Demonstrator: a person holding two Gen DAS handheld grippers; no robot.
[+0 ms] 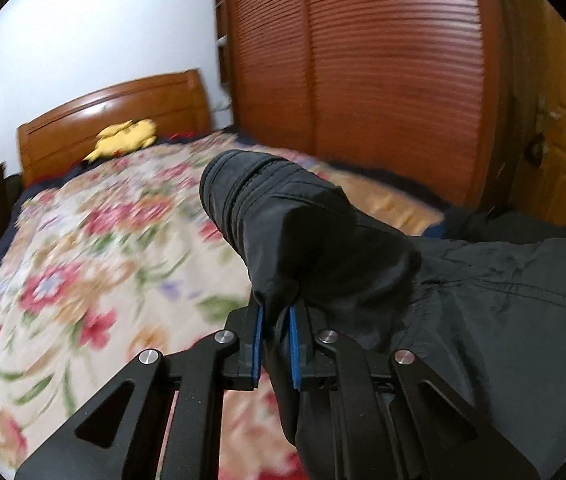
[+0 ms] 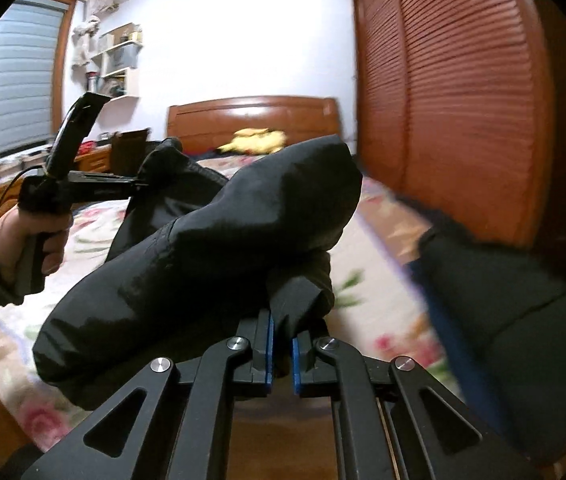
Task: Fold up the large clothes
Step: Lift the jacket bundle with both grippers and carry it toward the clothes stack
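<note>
Gripper (image 1: 275, 312) tips hidden under bunched black garment (image 1: 483, 320).

Left gripper (image 1: 275, 312) and right gripper (image 2: 281, 328): matte black linkage arms, silver round pivot screws, blue finger pads (image 1: 257, 340). Left hand (image 2: 39, 240): bare skin, grey sleeve, thin black cable alongside.
</note>
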